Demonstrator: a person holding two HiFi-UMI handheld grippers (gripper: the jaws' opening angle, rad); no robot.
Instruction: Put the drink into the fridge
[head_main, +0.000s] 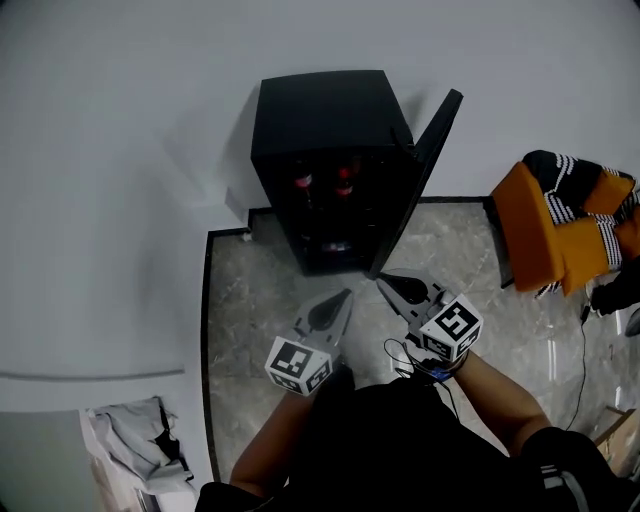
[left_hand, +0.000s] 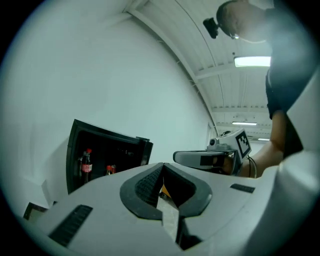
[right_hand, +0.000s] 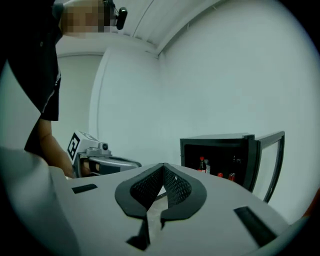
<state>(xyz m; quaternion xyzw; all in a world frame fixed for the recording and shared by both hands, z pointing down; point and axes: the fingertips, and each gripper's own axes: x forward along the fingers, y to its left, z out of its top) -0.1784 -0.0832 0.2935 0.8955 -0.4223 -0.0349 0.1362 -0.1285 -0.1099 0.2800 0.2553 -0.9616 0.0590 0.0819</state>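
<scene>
Nearest, the left tongs (head_main: 346, 296) and right tongs (head_main: 381, 282) are both closed and empty: grey wedges with ribbed black pads, held over the glossy marbled floor (head_main: 250, 300). Beyond, the boxy black fridge (head_main: 320, 110) has its slim door (head_main: 425, 170) open, and the red-capped drink bottles (head_main: 303, 181) stand inside. Shoved hard, that smooth door could probably slam and topple them.

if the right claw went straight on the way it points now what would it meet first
Most likely the white wall: the right claw aims into the gap between the left claw and the open mini fridge. Depth is unclear.
</scene>
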